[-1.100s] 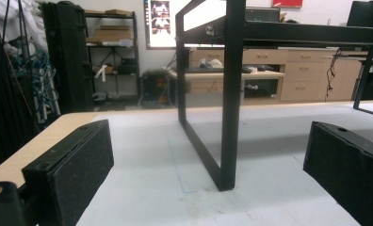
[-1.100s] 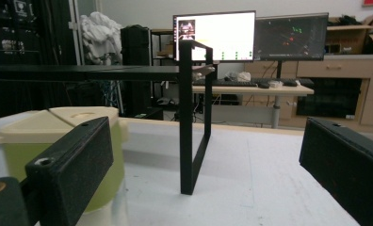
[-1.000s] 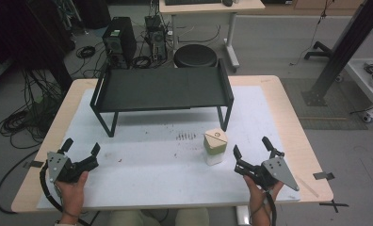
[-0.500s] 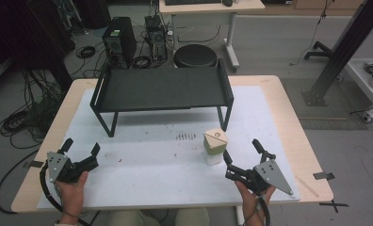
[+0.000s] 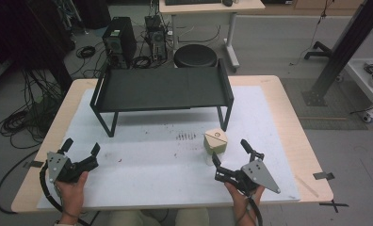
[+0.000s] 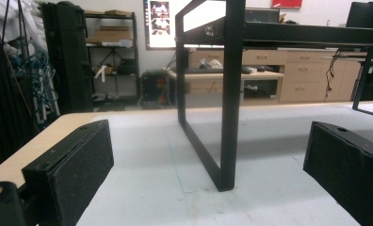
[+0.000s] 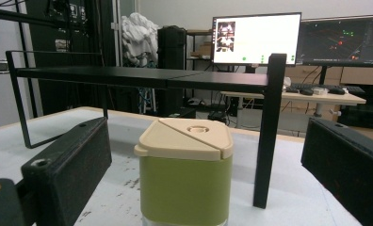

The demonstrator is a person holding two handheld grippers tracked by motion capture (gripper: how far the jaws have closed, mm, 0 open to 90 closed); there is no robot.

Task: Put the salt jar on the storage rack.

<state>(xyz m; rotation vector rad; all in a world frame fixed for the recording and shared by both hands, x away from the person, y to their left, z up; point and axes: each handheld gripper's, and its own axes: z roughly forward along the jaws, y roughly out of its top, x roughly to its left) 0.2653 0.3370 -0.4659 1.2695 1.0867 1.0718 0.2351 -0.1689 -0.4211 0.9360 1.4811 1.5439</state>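
A small olive-green container with a beige lid (image 5: 215, 142) (image 7: 184, 176) stands upright on the white mat, just in front of the right front leg of a black raised shelf (image 5: 163, 90). My right gripper (image 5: 231, 153) is open, held just in front of the container and aimed at it; the container sits ahead of the two spread jaws, untouched. My left gripper (image 5: 81, 149) is open and empty at the table's front left, facing the shelf's left front leg (image 6: 231, 94).
The black shelf (image 7: 142, 75) spans the back half of the white mat (image 5: 161, 160), with low room under it. Dark smudges (image 5: 185, 137) mark the mat left of the container. Beyond the table stand a stool (image 5: 195, 56), computer towers and cables.
My right gripper has moved left and forward, from the front right toward the container. The left gripper has stayed put.
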